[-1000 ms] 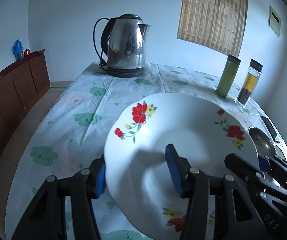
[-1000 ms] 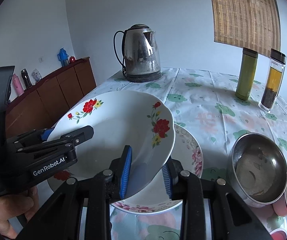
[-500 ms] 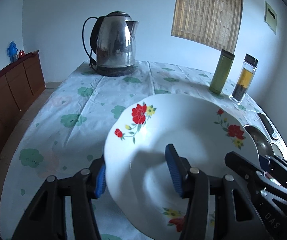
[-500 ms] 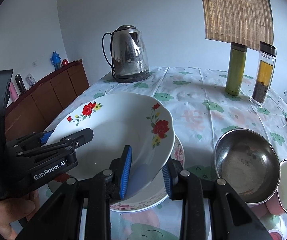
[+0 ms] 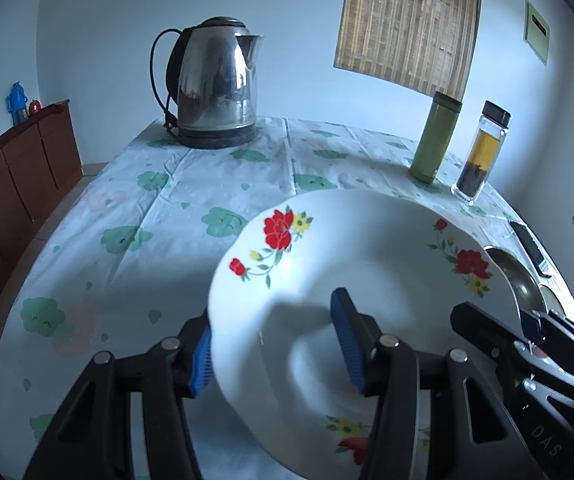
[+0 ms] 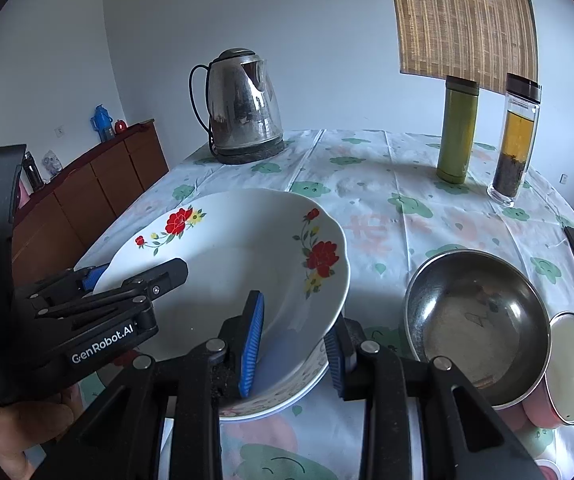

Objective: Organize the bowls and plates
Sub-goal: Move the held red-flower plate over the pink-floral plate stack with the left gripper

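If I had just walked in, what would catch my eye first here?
Probably the white plate with red flowers, held above the table by two black grippers, the left gripper and the right gripper, each clamped on its rim. Behind it a shiny steel kettle stands at the table's far end; a steel bowl sits to the right.

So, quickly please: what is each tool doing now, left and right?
Left tool: closed on the plate rim.
Right tool: closed on the same plate's opposite rim.

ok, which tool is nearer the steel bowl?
Right. The right tool grips the floral plate's rim just beside the steel bowl; the left tool grips the plate's far side.
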### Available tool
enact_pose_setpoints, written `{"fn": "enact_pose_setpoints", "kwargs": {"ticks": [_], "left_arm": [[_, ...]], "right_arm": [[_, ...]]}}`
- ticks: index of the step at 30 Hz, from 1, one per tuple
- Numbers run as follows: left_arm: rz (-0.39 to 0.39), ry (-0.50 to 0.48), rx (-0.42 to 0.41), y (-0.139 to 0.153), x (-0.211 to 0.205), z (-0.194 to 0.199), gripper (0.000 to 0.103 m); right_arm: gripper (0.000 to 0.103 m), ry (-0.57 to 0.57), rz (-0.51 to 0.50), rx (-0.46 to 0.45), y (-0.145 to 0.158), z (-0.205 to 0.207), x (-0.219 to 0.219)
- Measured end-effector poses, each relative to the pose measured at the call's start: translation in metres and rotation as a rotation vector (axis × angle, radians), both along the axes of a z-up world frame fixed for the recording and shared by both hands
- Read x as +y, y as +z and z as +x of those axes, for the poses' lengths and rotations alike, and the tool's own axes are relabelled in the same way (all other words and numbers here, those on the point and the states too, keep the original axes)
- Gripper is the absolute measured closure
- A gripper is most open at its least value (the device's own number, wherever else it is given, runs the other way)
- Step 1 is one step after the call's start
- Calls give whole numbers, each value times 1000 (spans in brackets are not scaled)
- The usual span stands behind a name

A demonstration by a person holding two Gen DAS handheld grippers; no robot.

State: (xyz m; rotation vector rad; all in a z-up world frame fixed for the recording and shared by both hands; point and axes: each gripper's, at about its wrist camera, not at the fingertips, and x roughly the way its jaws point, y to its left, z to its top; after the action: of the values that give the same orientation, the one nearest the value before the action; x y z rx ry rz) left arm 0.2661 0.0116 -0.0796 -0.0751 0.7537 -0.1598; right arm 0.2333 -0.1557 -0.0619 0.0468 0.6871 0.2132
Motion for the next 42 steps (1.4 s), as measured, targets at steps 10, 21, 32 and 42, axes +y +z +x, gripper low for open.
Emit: {"fn": "enact_pose_setpoints", "kwargs": {"ticks": [10,21,32,42], "left_arm": [[1,-24,-10,0,-7,-2,51],[17,-36,-13,-3,-13,-4,51],[25,-32,-1,-9,-13,-1,51],[24,-35,2,-13,-12,1,51]], "right_arm": [[72,-17,0,-3,1,-2,-7],[72,-28,-12,8,-4,-2,-9],[72,-27,-31,29,-13,1,-8],[72,-36,-49,37,-18,2,-5]]}}
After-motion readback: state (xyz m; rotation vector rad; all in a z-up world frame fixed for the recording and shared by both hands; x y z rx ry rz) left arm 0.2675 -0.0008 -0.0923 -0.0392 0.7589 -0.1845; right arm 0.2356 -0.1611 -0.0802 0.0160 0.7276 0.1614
